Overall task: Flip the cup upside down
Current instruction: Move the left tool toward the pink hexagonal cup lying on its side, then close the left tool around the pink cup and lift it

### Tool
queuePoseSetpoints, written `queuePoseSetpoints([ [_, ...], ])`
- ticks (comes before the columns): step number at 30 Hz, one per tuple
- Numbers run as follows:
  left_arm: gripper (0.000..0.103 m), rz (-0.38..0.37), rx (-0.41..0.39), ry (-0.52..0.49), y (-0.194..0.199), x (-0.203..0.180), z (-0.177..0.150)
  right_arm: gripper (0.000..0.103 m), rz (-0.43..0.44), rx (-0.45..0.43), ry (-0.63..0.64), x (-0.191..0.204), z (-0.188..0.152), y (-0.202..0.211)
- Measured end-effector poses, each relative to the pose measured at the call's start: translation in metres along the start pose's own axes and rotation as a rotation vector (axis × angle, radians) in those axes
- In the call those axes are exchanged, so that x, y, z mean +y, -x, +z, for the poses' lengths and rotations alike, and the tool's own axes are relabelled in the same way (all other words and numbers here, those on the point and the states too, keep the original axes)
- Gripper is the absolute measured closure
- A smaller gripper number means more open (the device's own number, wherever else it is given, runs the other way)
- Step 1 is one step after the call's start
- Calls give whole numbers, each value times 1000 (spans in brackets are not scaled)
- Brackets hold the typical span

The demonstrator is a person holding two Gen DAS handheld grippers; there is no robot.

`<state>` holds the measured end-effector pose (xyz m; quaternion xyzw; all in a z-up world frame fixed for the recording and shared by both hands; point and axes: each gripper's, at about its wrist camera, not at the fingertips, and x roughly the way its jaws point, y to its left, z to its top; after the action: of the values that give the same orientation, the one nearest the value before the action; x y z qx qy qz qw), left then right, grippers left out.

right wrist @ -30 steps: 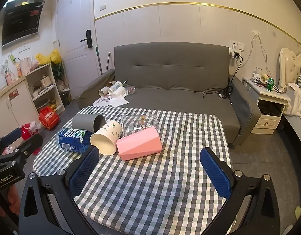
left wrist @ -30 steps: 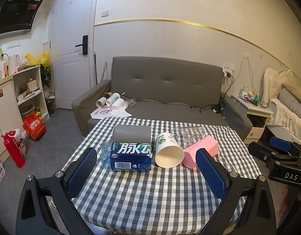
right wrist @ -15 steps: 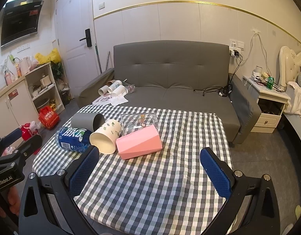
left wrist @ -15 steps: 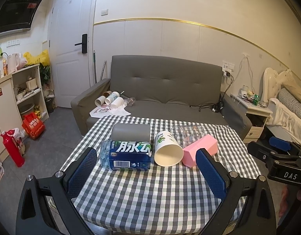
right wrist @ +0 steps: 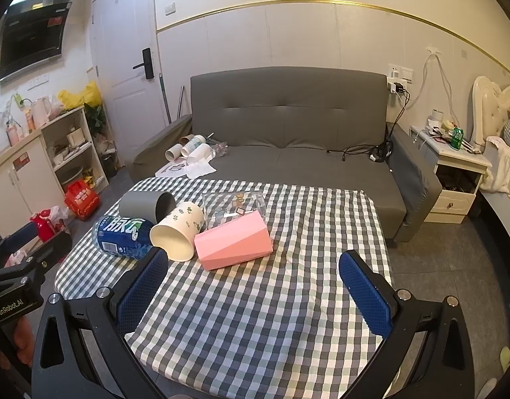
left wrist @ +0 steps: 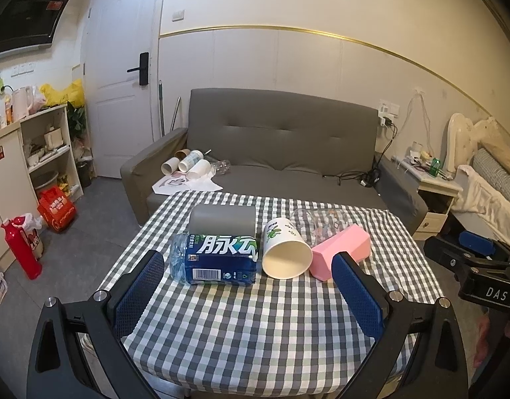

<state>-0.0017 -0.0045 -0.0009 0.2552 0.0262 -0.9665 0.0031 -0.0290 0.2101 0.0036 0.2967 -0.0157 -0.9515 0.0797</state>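
Several cups lie on their sides on the checked tablecloth (left wrist: 255, 326). A white paper cup with green prints (left wrist: 284, 249) (right wrist: 178, 229) has its mouth toward me. A pink faceted cup (left wrist: 341, 252) (right wrist: 235, 241) lies to its right, a grey cup (left wrist: 223, 219) (right wrist: 145, 204) behind left, and a clear cup (left wrist: 318, 224) (right wrist: 235, 204) behind. My left gripper (left wrist: 248, 289) is open and empty, short of the cups. My right gripper (right wrist: 255, 286) is open and empty above the near table.
A blue-labelled water bottle (left wrist: 215, 259) (right wrist: 123, 232) lies beside the paper cup. A grey sofa (left wrist: 274, 153) stands behind the table with more cups (left wrist: 188, 166). A shelf (left wrist: 45, 153) is at left, a nightstand (right wrist: 457, 173) at right.
Both views have shifted slightly, with the left gripper edging a little closer to the table. The cups have not moved and both grippers stay open.
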Motion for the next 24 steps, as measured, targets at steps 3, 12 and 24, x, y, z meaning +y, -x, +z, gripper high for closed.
queuePoseSetpoints([
  [3, 0, -6, 3, -6, -1, -2, 0, 0, -1, 3, -8, -2, 1, -1],
  [12, 0, -14, 18, -42, -8, -14, 0, 0, -12, 17, -30, -9, -2, -3],
  [24, 0, -175, 52, -171, -45, -64, 21, 0, -88, 41, -114, -69, -2, -9],
])
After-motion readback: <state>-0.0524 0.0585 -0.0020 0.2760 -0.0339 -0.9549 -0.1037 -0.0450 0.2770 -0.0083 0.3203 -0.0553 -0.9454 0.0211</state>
